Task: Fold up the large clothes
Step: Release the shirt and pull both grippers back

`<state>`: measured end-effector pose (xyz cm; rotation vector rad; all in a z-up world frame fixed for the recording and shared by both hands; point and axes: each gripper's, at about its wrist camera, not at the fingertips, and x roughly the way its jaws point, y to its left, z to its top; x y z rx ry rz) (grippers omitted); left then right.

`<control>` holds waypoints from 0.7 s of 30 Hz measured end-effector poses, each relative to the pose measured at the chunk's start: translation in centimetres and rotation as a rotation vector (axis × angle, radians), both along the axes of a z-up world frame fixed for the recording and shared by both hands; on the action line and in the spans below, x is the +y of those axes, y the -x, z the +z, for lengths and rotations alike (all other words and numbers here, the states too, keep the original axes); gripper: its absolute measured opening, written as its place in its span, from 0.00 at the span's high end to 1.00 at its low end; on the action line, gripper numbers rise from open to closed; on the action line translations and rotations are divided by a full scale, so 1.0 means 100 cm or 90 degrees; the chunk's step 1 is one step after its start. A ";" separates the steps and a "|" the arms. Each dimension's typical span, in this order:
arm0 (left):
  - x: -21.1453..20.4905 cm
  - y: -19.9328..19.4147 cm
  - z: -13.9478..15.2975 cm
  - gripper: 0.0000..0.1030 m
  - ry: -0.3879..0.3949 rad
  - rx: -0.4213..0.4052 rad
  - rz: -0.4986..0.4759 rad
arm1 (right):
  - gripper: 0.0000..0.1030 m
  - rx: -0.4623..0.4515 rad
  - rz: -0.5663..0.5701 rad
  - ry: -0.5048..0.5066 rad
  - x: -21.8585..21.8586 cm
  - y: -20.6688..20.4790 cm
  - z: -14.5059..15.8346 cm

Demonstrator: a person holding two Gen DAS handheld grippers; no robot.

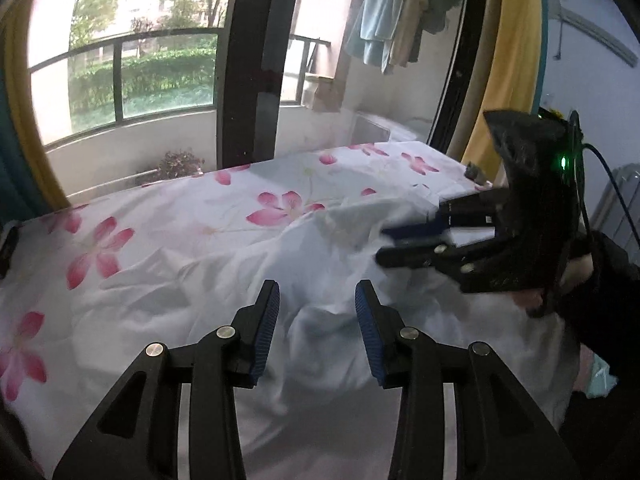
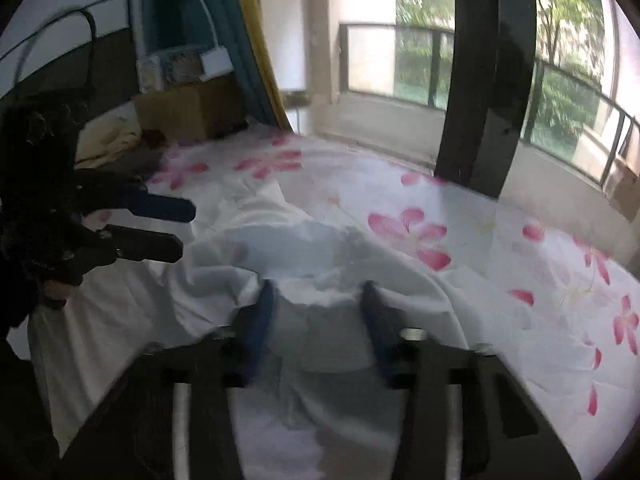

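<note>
On the bed, white garment (image 1: pixel 320 264) lies crumpled over the flower-print sheet (image 1: pixel 160 216), bunched toward the near edge. Pink blossoms on the sheet, garment itself plain white with folds and a raised ridge in the middle.

My left gripper (image 1: pixel 316 312): fingers spread wide, blue pads facing each other, nothing between them. It hovers above the rumpled cloth; can't tell if the tips touch fabric.

My right gripper (image 2: pixel 316 304): fingers also apart, with a hump of the white garment (image 2: pixel 304 248) sitting between the tips. Right wrist view is motion-blurred, so I can't tell whether the pads contact the cloth. Not clamped on it.

Cross-checks: from the left wrist view, the right gripper (image 1: pixel 404 244) shows at the right side, pointing left across the garment, fingers with a gap between them, green LED lit on its body. From the right wrist view, the left gripper (image 2: pixel 180 228) shows at the left, pointing right, fingers parted, above the cloth's left edge.

Surroundings: balcony window (image 1: pixel 140 60) with railing behind the bed, laundry (image 1: pixel 384 16) hanging outside, yellow curtain (image 1: pixel 508 60) at the right, cardboard box (image 2: pixel 192 108) at the bed's far corner.
</note>
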<state>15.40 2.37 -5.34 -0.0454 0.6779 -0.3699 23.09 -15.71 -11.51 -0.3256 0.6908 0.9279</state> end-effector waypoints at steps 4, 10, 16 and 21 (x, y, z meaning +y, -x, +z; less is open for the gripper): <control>-0.014 -0.020 -0.012 0.60 -0.013 0.026 -0.012 | 0.94 0.060 -0.015 0.036 -0.001 -0.005 -0.022; -0.031 -0.027 -0.041 0.59 -0.040 0.106 -0.023 | 0.94 0.086 -0.030 0.045 -0.015 0.014 -0.032; -0.031 -0.006 -0.037 0.59 -0.022 0.100 -0.023 | 0.94 0.087 -0.080 0.029 -0.033 0.029 -0.022; -0.027 0.015 -0.021 0.60 0.000 0.064 0.004 | 0.93 0.069 -0.134 0.041 -0.044 0.037 -0.012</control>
